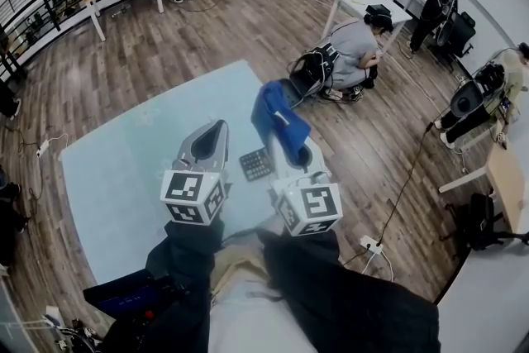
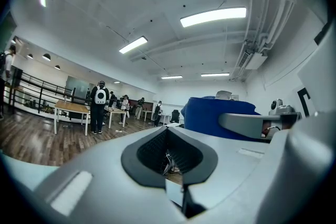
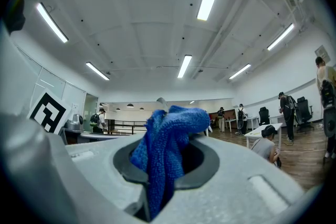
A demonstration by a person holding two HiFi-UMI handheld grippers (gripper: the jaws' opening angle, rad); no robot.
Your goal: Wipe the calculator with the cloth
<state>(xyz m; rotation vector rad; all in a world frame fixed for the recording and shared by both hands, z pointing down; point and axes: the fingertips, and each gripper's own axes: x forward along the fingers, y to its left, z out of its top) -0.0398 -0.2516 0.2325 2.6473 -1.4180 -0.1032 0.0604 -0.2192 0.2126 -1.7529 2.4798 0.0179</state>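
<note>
A small dark rectangular calculator (image 1: 256,164) lies flat on the pale blue-green table (image 1: 116,169), towards its right edge and near the person. In the head view it sits between the two grippers.

The right gripper (image 3: 167,162) is clamped on a blue terry cloth (image 3: 169,131). The cloth bunches up out of the jaws and hangs over their far end. The left gripper (image 2: 169,159) has its jaws drawn together with nothing between them.

Both grippers point out across the room rather than down at the table. The cloth appears to be held up, clear of the calculator and just to its far right. The cloth is in hand, but no wiping stroke is under way, and nothing shows whether the keys have been wiped. The cloth has yet to be lowered onto the calculator and drawn across it. The empty left gripper is well placed to steady the calculator.

Only the head view shows the calculator and how it lies relative to both tools. Both gripper views look over it to ceiling lights, distant desks and people. The right gripper view alone confirms the pinch on the cloth. The left gripper view shows its own jaws bare, with the cloth as a blue mass to its right.
</note>
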